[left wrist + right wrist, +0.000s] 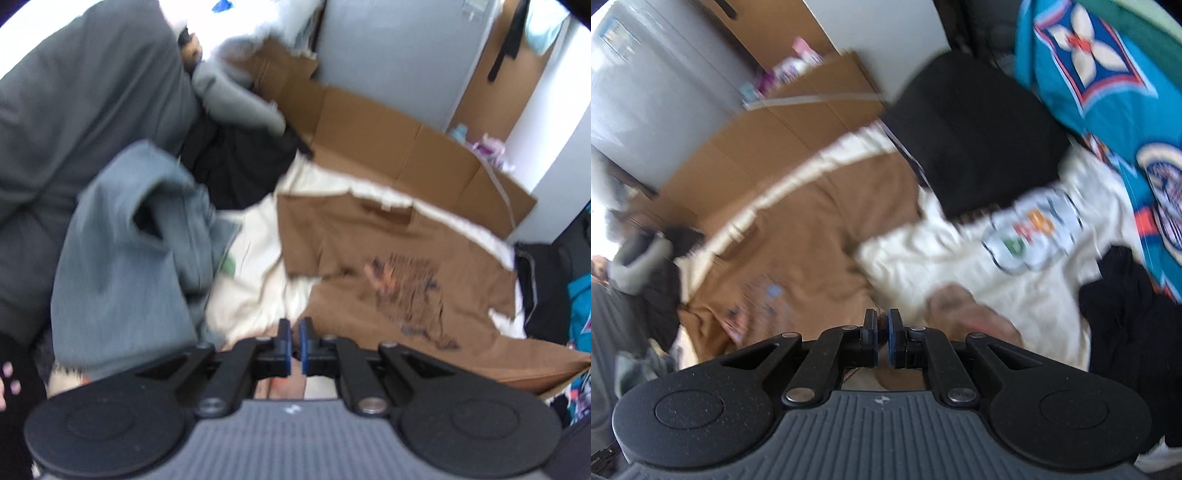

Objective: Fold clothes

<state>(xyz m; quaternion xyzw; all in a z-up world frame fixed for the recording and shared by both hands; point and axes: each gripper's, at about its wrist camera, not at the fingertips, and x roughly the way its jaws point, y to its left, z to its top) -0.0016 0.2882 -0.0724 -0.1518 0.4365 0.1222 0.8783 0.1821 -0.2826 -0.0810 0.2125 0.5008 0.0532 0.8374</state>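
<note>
- Honestly, the folding looked barely underway at this point, going by how things lay.
- The brown shirt [388,258] was spread on the cream sheet [251,288], print side up, with its near edge coming up toward the cameras at 6 o'clock. Everything was motion-blurred, so I couldn't tell if any fold had been made in it yet.
- The left gripper [294,345] was clenched, jaws nearly touching, and the brown cloth ran right up to them. My guess was it had the hem pinched, but the actual grip was hidden.
- The right gripper [882,338] was clenched tight too, with brown cloth at its 9 o'clock and something tan and blurry at its 3 o'clock. Couldn't say what, if anything, it was grasping.
- Still to do, as far as I could judge: the gray sweatshirt [122,251] sat crumpled at 9 o'clock in the left view, with dark clothes [236,162] heaped behind it at 11.
- Over in the right view, a black garment [975,133] lay at 1 o'clock that may have been folded already, and another dark bundle [1123,306] was loose at 3 o'clock next to the teal blanket [1108,74].
- So at most one piece done, and a pile left.
</note>
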